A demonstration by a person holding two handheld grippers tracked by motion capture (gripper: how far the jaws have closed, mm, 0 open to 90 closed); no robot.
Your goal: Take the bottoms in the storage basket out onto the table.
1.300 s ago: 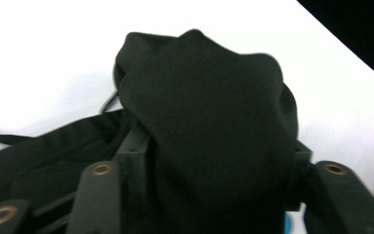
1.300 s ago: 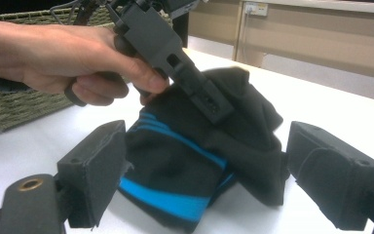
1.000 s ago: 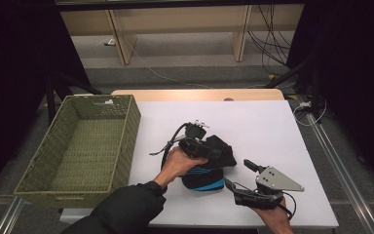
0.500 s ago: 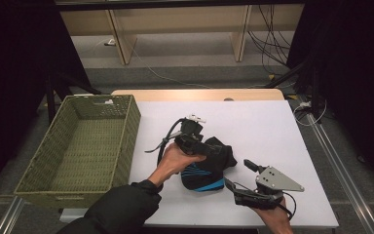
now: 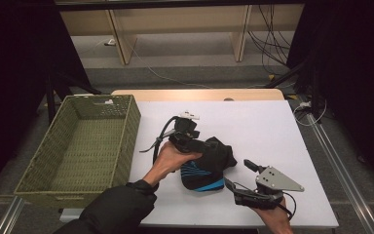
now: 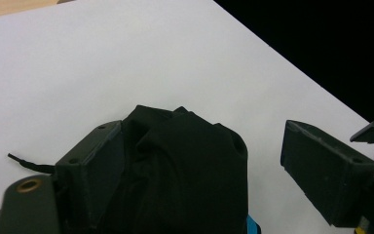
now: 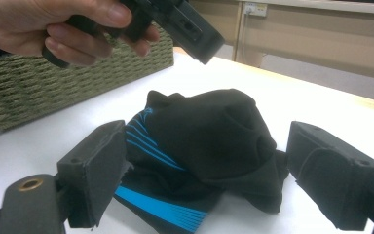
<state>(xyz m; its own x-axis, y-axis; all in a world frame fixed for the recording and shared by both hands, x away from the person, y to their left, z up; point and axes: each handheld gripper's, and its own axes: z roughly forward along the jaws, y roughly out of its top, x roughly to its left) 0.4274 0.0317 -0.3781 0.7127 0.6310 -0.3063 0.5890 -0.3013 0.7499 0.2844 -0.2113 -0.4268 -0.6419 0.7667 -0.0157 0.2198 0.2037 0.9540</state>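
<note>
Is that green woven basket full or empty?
Empty. The high view looks straight into the basket and shows only its bare woven floor; the black garment lies outside, on the white table.

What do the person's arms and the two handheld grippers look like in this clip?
Left arm wears a dark sleeve. The left gripper is black with a black cable loop and a small white part on top. The right gripper is black with a grey three-cornered plate. Each has two blocky black jaws and a brass-ringed hole near the base.
</note>
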